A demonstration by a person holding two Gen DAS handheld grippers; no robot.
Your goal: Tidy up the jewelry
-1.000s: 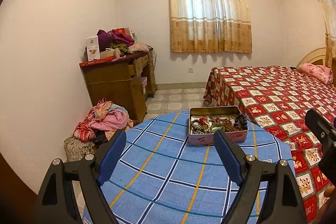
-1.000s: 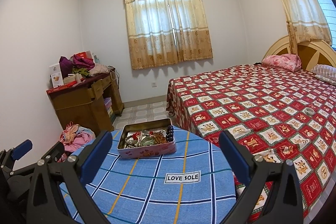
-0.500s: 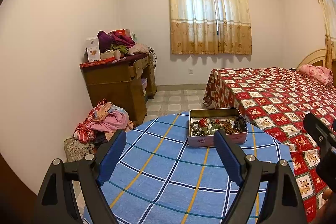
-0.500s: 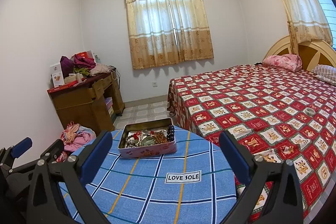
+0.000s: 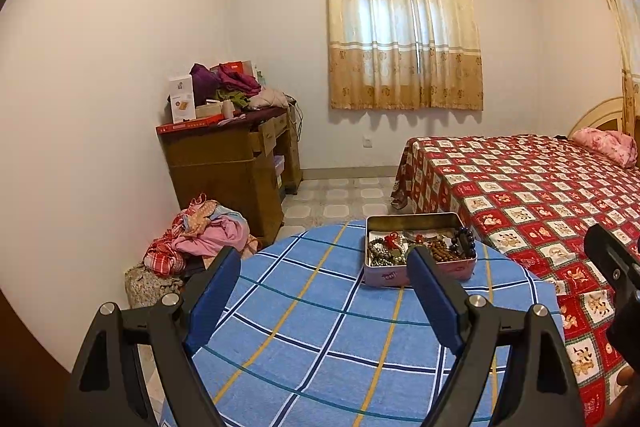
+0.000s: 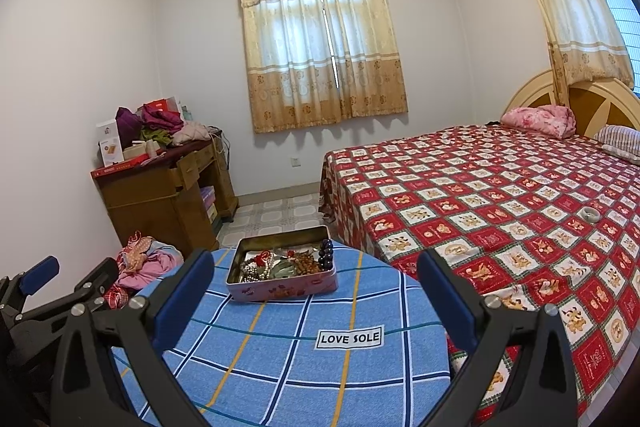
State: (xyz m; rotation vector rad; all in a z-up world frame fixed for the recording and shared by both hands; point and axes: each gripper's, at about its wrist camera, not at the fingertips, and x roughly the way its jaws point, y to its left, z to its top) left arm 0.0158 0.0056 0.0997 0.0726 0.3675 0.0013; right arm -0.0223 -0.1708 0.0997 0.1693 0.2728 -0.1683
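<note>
Both sets of tongs hang over the near edge of a round table with a blue checked cloth (image 6: 280,367). The left gripper (image 5: 324,259) is spread wide with nothing between its blue pads; the right gripper (image 6: 316,263) gapes just the same. A pink tin (image 6: 280,289) heaped with bead bracelets and necklaces (image 6: 280,265) sits at the table's far side, centre of the frame, well apart from both. The red patterned bed (image 6: 500,195) fills the right.

Jewelry tin (image 6: 282,277) sits on blue checked cloth (image 6: 280,359) beyond gaping right gripper (image 6: 314,277)
</note>
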